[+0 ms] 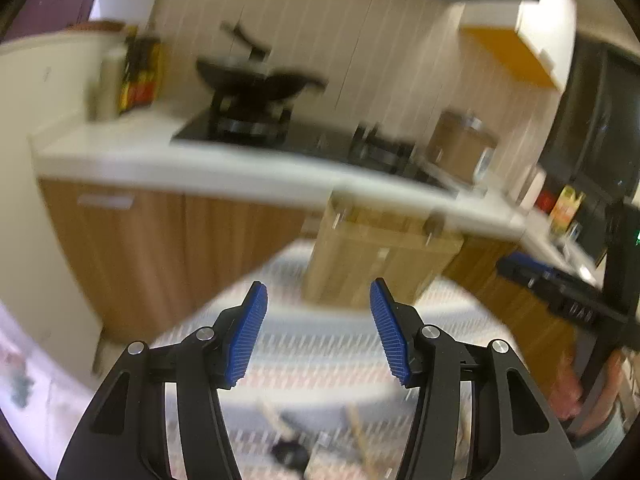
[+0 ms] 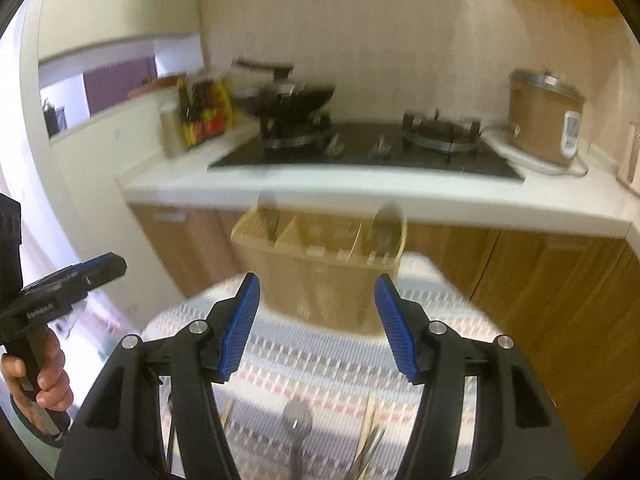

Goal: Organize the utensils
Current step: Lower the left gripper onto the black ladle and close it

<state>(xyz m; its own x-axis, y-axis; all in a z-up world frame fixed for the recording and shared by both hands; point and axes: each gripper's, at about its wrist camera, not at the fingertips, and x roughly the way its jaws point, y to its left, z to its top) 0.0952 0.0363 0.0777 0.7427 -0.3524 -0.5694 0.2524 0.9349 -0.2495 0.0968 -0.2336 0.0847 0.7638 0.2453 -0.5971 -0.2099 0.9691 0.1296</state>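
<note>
Right wrist view shows a wooden utensil box (image 2: 320,276) on a patterned cloth (image 2: 320,360) beyond the right gripper (image 2: 318,286), spread and empty, angled downward.

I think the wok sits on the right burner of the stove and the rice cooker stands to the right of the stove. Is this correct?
Not quite. The wok sits on the left burner; the right burner is bare. The rice cooker does stand to the right of the stove. The right wrist view shows this.
</note>
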